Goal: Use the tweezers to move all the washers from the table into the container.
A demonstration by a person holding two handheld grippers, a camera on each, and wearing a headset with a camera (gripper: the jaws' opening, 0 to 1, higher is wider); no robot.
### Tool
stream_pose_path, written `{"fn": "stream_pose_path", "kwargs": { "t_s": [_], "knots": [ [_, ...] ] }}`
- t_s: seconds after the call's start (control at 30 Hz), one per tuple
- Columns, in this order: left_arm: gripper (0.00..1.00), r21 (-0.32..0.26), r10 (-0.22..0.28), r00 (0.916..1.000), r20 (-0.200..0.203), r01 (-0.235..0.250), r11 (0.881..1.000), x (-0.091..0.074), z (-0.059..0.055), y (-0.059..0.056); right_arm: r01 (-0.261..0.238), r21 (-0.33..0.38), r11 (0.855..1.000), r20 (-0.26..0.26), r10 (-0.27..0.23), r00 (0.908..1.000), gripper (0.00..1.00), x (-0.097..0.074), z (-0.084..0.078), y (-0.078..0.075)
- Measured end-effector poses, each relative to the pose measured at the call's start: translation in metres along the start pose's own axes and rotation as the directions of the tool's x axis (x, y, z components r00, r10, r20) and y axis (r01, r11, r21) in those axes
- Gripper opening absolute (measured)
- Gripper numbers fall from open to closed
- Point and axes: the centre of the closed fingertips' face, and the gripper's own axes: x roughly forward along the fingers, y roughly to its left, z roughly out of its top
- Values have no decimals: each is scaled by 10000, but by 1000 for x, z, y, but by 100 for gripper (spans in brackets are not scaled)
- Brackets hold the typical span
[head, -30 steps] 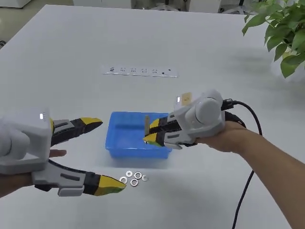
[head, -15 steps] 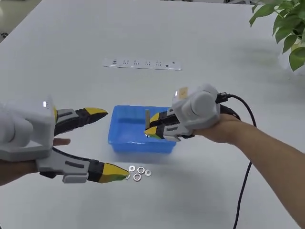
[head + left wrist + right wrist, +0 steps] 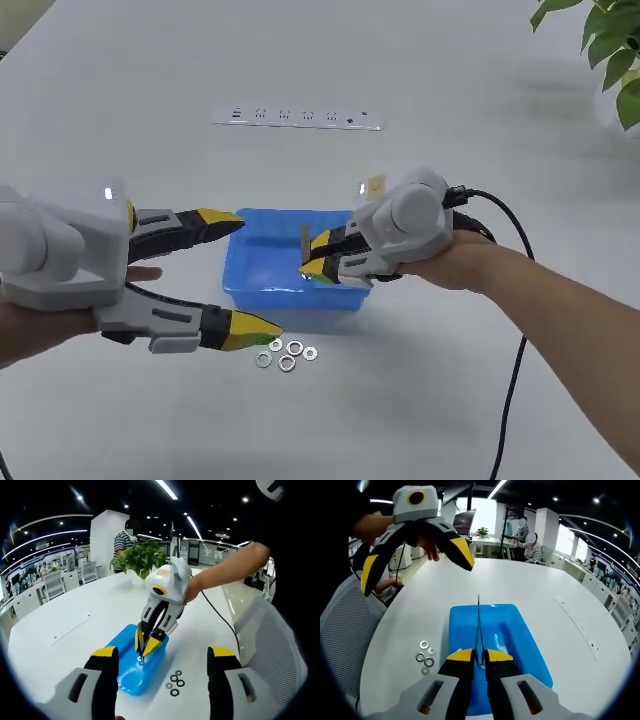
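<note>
**Fingers closed on the tweezers above the container, washers waiting on the bench**

The fingers [image 3: 461,656] of the right gripper [image 3: 312,256] are pressed together on the tweezers [image 3: 478,625]. The thin blades run forward from the fingertips and point down into the blue container [image 3: 262,272]. Whether the tips carry a washer is too small to tell, and so is whether any washer lies inside.

The left gripper [image 3: 252,272] has its fingers spread wide and grips nothing. One fingertip is over the container's near corner. The other is just beside the washers [image 3: 287,354].

The washers, five as far as I can count, lie in a tight cluster on the white bench [image 3: 430,400]. They are just in front of the container's long wall and outside it.

Judging by this, the work is at the container end of a carry. With that many washers on the bench, the task looks far from finished.

The next move calls for swinging the tweezers out over the wall and down to the cluster. Then comes picking one washer at its edge. The rings lie flat and close together, so the tips need to come in low on an outer one without scattering its neighbours. The open left gripper sits close enough to crowd that approach.
</note>
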Motion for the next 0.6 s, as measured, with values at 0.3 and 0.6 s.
{"fn": "stream_pose_path", "kwargs": {
  "t_s": [0.3,0.6],
  "knots": [
    [52,435,-131,9995,-302,144,9989,16,3,14,-134,31,9999,-78,134,9999,9,3,-7,3],
    [28,1045,-337,9978,-579,397,9937,32,7,24,-165,-54,9998,-151,164,9998,9,3,-8,3]
  ]
}}
